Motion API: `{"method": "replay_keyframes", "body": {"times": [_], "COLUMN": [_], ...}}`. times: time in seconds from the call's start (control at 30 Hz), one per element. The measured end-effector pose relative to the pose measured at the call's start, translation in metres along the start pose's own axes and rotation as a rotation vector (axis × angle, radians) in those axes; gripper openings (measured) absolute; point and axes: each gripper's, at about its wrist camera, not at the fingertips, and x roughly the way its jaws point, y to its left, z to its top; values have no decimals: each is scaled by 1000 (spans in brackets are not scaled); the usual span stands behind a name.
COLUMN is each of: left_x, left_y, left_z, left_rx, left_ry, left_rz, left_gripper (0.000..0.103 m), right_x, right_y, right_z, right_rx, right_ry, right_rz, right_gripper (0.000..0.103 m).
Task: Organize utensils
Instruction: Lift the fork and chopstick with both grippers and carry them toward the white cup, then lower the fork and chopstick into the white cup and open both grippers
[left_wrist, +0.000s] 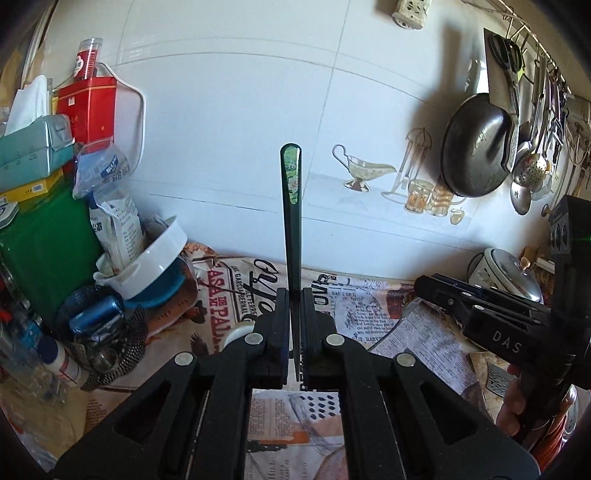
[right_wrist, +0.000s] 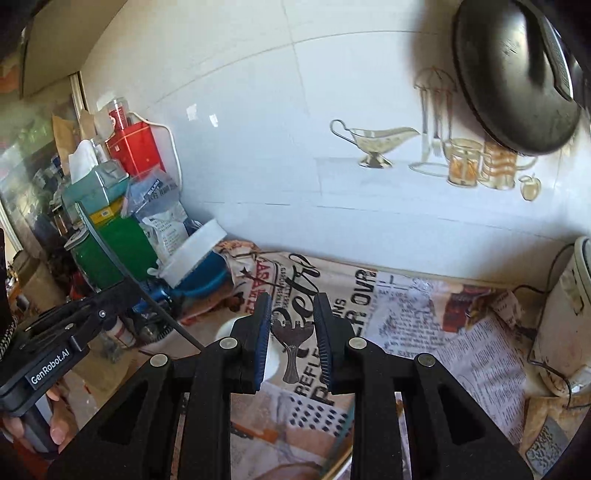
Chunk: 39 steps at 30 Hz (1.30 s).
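Observation:
My left gripper (left_wrist: 294, 297) is shut on a long, flat, dark green utensil handle (left_wrist: 291, 192). The handle stands straight out between the pads and has a floral inlay at its far end. In the right wrist view the same handle (right_wrist: 110, 251) slants across the left gripper (right_wrist: 92, 314), which a hand holds. My right gripper (right_wrist: 291, 301) has a dark fork-like utensil (right_wrist: 292, 338) between its blue pads. The tined head points away and spans the narrow gap from pad to pad. The right gripper (left_wrist: 480, 306) also shows at the right of the left wrist view, above the newspaper-print cloth (left_wrist: 369, 306).
A black mesh holder (left_wrist: 110, 343) with utensils stands at the left, next to a white bowl (left_wrist: 155, 266) stacked on a blue one. Boxes and bags crowd the left corner. A black pan (left_wrist: 476, 147) and hanging utensils (left_wrist: 535, 140) are on the wall. A cooker (right_wrist: 565, 317) stands at the right.

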Motion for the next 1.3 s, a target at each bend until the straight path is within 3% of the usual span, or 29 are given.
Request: {"method": "replay_keyframes", "body": {"times": [0.43, 0.97, 1.3], "left_x": [28, 106, 133], "left_y": [57, 83, 87], "left_z": [11, -20, -31], "left_rx": [4, -17, -20], "left_ry": [28, 193, 279], "left_rz": [-17, -23, -11], "left_gripper": [3, 3, 3], "right_x": [35, 130, 156], "right_y": [49, 47, 39], "right_z": [18, -16, -25], "right_rx": [2, 27, 49], "right_ry": [-17, 190, 283], "right_rz": [17, -22, -24], "right_gripper": [21, 21, 22]}}
